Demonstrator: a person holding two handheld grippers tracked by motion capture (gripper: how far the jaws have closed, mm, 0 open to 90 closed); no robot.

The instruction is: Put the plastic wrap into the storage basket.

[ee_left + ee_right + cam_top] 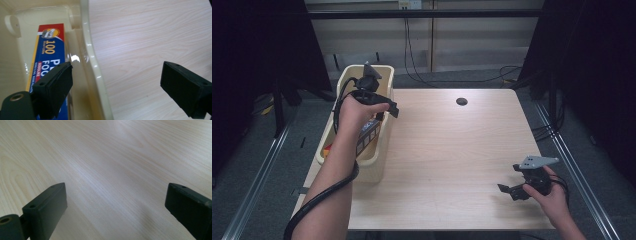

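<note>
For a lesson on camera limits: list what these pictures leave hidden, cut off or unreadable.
- Box in the bin: print cut short by the left gripper's jaw, left gripper view.
- Bin contents: covered by the forearm, high view.
- Right gripper: partly behind the hand, high view.

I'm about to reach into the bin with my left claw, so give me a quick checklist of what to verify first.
1. Left claw open: ok, jaws spread wide.
2. Left claw lined up with the blue box: not ok, it straddles the bin's rim, one jaw over the box, the other over the table.
3. Box reachable: ok, it lies flat in the cream bin, nothing covering the visible part.
4. Right claw out of the way: ok, open near the table's right front corner.
5. Rest of bin contents: cannot tell.
</note>
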